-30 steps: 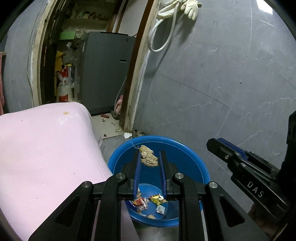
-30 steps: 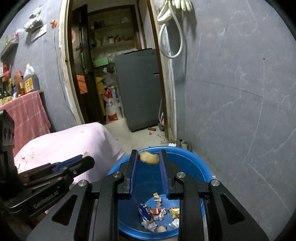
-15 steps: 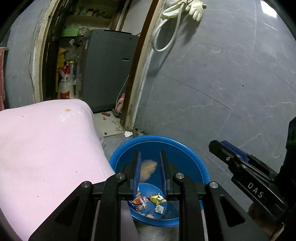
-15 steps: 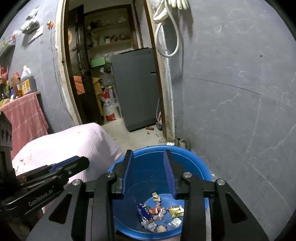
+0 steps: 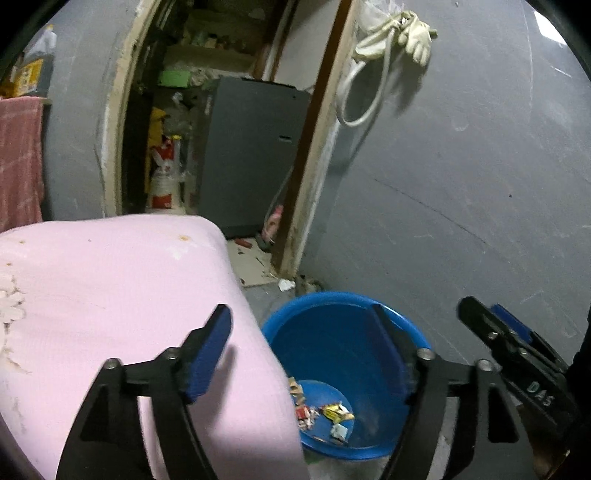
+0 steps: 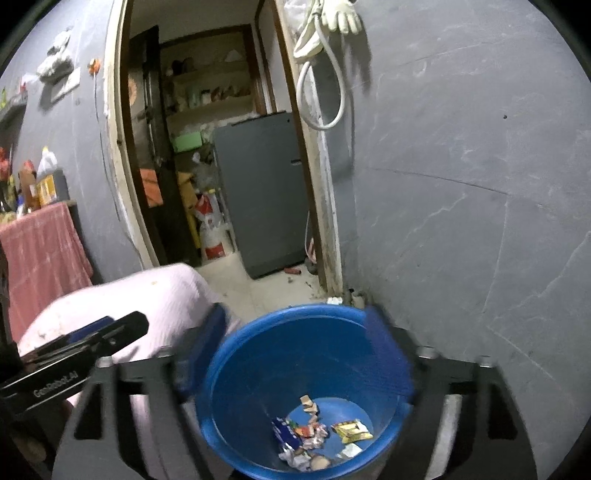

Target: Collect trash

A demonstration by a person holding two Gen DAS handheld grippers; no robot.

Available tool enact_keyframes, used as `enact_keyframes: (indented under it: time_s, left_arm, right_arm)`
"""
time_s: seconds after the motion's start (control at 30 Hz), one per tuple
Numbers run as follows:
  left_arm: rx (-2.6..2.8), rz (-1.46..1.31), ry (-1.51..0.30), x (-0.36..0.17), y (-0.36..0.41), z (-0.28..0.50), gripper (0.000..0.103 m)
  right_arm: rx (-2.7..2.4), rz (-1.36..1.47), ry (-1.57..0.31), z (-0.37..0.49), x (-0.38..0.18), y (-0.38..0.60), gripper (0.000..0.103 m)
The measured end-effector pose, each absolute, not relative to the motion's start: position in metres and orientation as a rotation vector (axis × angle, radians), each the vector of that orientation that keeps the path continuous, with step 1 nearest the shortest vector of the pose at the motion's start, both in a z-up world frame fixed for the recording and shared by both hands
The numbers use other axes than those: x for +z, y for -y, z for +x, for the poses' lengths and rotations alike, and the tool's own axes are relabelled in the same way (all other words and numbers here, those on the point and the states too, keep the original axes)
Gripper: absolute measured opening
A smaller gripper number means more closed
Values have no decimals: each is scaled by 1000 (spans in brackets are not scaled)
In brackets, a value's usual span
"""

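- Left gripper (image 5: 301,345): fingers opening, spread wide, nothing between them, above the pink bed (image 5: 110,295) edge and the blue bucket (image 5: 347,306).
- Right gripper (image 6: 295,347): fingers opening too, empty, straddling the bucket's mouth.
- Trash (image 6: 317,435), crumpled wrappers and scraps, lies at the bucket's bottom.
- Bucket stands on the floor, between bed and grey wall (image 6: 461,184).
- Beyond: a doorway, grey fridge (image 6: 262,192), gloves (image 5: 415,31) and hose (image 6: 321,92) hanging.
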State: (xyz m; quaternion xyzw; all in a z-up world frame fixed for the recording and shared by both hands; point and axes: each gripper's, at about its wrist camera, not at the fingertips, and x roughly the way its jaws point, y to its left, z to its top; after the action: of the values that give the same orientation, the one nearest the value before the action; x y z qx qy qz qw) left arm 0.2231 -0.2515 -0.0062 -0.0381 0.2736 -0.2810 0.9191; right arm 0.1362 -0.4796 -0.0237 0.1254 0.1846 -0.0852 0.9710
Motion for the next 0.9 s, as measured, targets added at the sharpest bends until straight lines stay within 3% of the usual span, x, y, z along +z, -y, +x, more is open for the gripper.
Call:
enact_keyframes:
  time_s: [0.07,0.13,0.2,0.27,0.9]
  left_arm:
    - [-553,-88,-545,-3,245,222,86]
    - [-535,-101,-528,1,239,220,87]
    - [-513,-103,-523,3,234,219,92]
    - [-489,-101,-507,6,229,216,100]
    - [-460,-93,-386,31,191,160,101]
  right_arm:
    - [-185,250,-352,134,-21,479,87]
    - [-190,255,-340,133,-21,479,91]
    - [-192,260,-331,132,-20,480,103]
    - [-194,257,-319,130,-19,479,103]
    - [-168,215,-197,71,4,450,103]
